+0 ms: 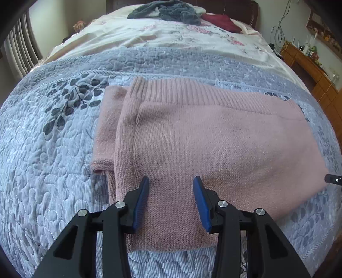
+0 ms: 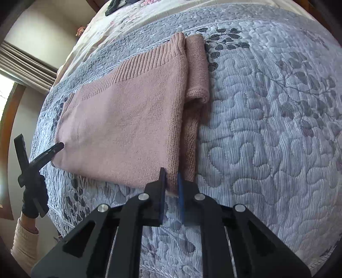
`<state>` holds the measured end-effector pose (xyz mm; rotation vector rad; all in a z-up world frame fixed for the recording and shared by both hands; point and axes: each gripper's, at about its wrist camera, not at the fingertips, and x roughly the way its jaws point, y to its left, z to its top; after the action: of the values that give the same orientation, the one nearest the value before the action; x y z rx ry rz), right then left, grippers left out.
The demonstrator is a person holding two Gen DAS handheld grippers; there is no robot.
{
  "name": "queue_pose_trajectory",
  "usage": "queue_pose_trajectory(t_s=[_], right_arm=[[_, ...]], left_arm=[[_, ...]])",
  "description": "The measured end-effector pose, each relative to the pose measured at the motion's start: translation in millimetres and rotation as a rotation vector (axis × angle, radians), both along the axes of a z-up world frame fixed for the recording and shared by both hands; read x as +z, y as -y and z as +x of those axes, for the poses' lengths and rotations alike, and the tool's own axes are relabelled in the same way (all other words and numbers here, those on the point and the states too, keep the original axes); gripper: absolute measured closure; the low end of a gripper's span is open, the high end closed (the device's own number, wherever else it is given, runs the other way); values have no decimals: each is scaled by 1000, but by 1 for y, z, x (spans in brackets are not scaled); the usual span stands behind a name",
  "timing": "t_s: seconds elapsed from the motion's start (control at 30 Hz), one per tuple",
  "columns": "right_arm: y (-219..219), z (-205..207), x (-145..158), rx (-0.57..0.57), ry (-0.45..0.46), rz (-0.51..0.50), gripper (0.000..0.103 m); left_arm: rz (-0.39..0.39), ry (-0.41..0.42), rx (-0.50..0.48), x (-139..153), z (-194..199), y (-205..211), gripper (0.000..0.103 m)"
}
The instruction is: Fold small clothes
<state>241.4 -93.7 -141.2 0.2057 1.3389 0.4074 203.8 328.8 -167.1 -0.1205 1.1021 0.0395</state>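
Observation:
A pink knit sweater (image 1: 213, 139) lies folded flat on the bed, with its ribbed hem at the far side and one sleeve (image 1: 106, 128) tucked along its left edge. My left gripper (image 1: 171, 186) hovers open over the sweater's near part, with nothing pinched between its blue pads. A dark gripper tip (image 1: 332, 179) shows at the sweater's right corner. In the right wrist view, my right gripper (image 2: 171, 181) is shut on the near corner of the sweater (image 2: 119, 119), beside the folded sleeve (image 2: 196, 70). A gloved hand (image 2: 34, 198) holds the other gripper (image 2: 42, 156) at the sweater's left corner.
A grey-blue quilt (image 1: 53, 149) covers the near half of the bed, and a floral sheet (image 1: 149, 36) lies beyond it. A dark grey garment pile (image 1: 166, 10) and a red garment (image 1: 222, 21) lie at the headboard. A wooden desk (image 1: 310, 70) stands on the right and curtains (image 1: 19, 47) hang on the left.

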Motion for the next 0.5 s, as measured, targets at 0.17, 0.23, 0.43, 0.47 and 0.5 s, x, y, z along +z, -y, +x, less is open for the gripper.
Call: queue_pose_trajectory(t_s=[0.17, 0.23, 0.43, 0.47, 0.5], right_arm=[[3, -2, -22, -5, -41, -39, 94], [4, -1, -24, -14, -47, -33, 94], [-3, 7, -10, -2, -27, -17, 78], [0, 9, -4, -11, -10, -6, 66], [2, 13, 2, -21, 6, 7, 52]], left_arm=[[-21, 1, 5, -10, -3, -5, 60], [-22, 1, 3, -11, -2, -6, 60], [-31, -1, 14, 0, 3, -4, 60], [-41, 14, 11, 5, 3, -3, 59], [-46, 28, 8, 11, 5, -1, 58]])
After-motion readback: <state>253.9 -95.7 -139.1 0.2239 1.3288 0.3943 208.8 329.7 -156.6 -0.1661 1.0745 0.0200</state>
